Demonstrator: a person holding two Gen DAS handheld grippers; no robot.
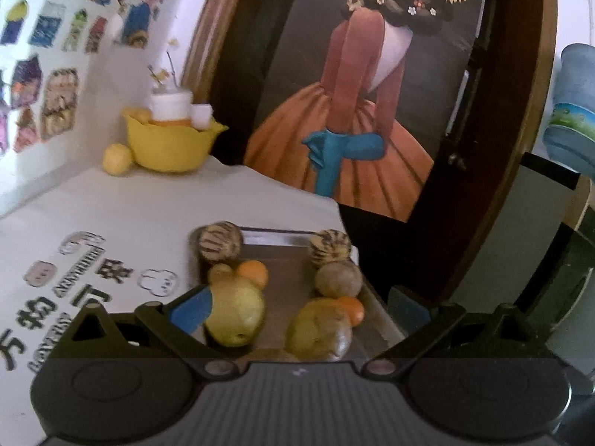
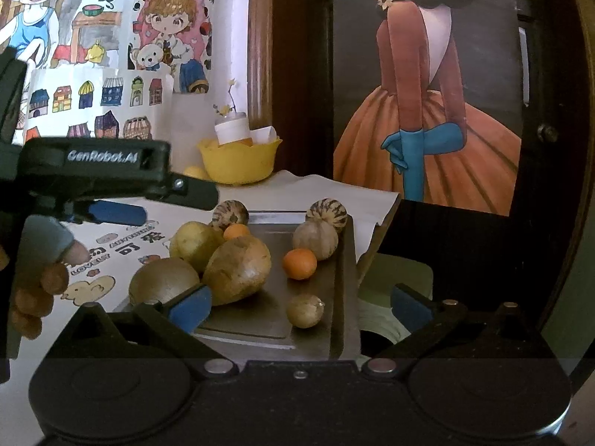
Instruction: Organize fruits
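A grey metal tray [image 2: 316,334] near the table's right edge holds several fruits. Two striped melons [image 2: 230,213] [image 2: 326,211] sit at its far corners. In front lie a yellow-green fruit [image 2: 193,245], a large brown fruit [image 2: 238,269], an orange [image 2: 299,263] and a small tan fruit [image 2: 305,310]. My right gripper [image 2: 299,308] is open over the tray's near end, its pads pressing on nothing. My left gripper [image 1: 297,310] is open too, spanning the yellow-green fruit [image 1: 236,314] and another one [image 1: 319,329] on the tray [image 1: 282,290]. Its blue pad [image 1: 191,312] lies close beside the first.
A yellow bowl [image 1: 171,145] with white containers stands at the table's back, a lemon [image 1: 117,159] beside it. The white printed tablecloth [image 1: 111,223] spreads left of the tray. A hand [image 2: 37,290] holds the left gripper [image 2: 111,171]. Right of the tray the table drops off.
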